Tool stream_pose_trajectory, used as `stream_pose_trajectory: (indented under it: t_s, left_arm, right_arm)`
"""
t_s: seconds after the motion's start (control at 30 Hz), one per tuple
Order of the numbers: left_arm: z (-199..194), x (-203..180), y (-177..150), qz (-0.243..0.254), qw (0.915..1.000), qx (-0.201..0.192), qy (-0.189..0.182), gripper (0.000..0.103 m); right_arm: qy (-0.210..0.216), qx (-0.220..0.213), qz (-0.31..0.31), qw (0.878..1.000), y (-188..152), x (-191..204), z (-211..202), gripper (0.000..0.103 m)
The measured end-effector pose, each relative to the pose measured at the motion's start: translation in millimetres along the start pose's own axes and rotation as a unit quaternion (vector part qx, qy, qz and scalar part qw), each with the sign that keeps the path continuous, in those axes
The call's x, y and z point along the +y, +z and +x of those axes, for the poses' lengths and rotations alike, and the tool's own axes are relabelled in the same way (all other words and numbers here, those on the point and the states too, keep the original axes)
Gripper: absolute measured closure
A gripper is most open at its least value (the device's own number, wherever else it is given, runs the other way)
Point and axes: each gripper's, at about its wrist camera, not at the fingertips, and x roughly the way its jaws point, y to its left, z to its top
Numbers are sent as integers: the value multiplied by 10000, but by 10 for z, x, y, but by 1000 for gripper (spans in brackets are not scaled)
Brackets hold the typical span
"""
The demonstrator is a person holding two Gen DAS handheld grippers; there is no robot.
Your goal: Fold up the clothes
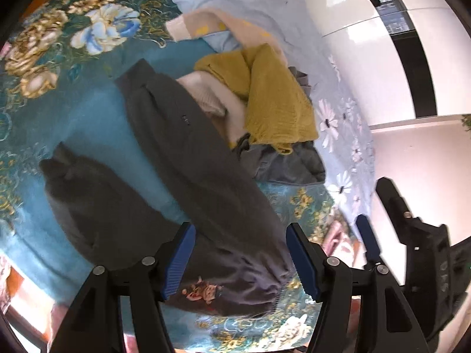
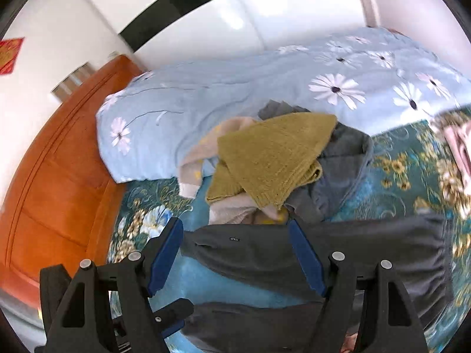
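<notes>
Dark grey trousers (image 1: 188, 153) lie spread on the teal floral bedspread (image 1: 88, 111), both legs apart, waistband near me. My left gripper (image 1: 241, 257) is open, hovering over the waist end of the trousers. The trousers also show in the right wrist view (image 2: 265, 253). My right gripper (image 2: 235, 256) is open above one trouser leg. The right gripper also shows at the right edge of the left wrist view (image 1: 382, 235).
A pile of clothes lies behind the trousers: a mustard knit (image 2: 273, 158), a beige garment (image 2: 200, 150) and a grey garment (image 2: 344, 164). A light blue daisy duvet (image 2: 235, 88) sits behind. An orange wooden headboard (image 2: 59, 176) is at left.
</notes>
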Motion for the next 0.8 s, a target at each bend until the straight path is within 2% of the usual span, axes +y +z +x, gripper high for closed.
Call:
stream_pose_trajectory:
  t_s: [0.1, 0.27, 0.4, 0.53, 0.7, 0.77, 0.8]
  left_arm:
    - [-152, -71, -148, 231, 9986, -346, 312, 35]
    - [-373, -92, -350, 610, 9908, -865, 838, 35]
    - [-506, -105, -536, 877, 9826, -1100, 1216, 34]
    - [-638, -134, -669, 918, 9768, -1412, 1326, 33]
    - [-796, -201, -778, 964, 9678, -1809, 1463, 18]
    - [-848, -213, -794, 933, 9653, -1918, 1508, 10]
    - [-874, -219, -802, 917, 9640, -1973, 1530, 2]
  right_arm:
    - [233, -331, -602, 9974, 23, -12, -244, 28]
    - [601, -553, -1176, 9897, 24, -63, -553, 28]
    - [415, -827, -1721, 9807, -19, -85, -762, 28]
    - [163, -1097, -1880, 9759, 5, -148, -899, 28]
    - [11, -1186, -1502, 9815, 134, -332, -990, 28]
    - [35, -1140, -1401, 9835, 183, -403, -1006, 28]
    - [12, -1184, -1387, 9832, 196, -425, -1029, 28]
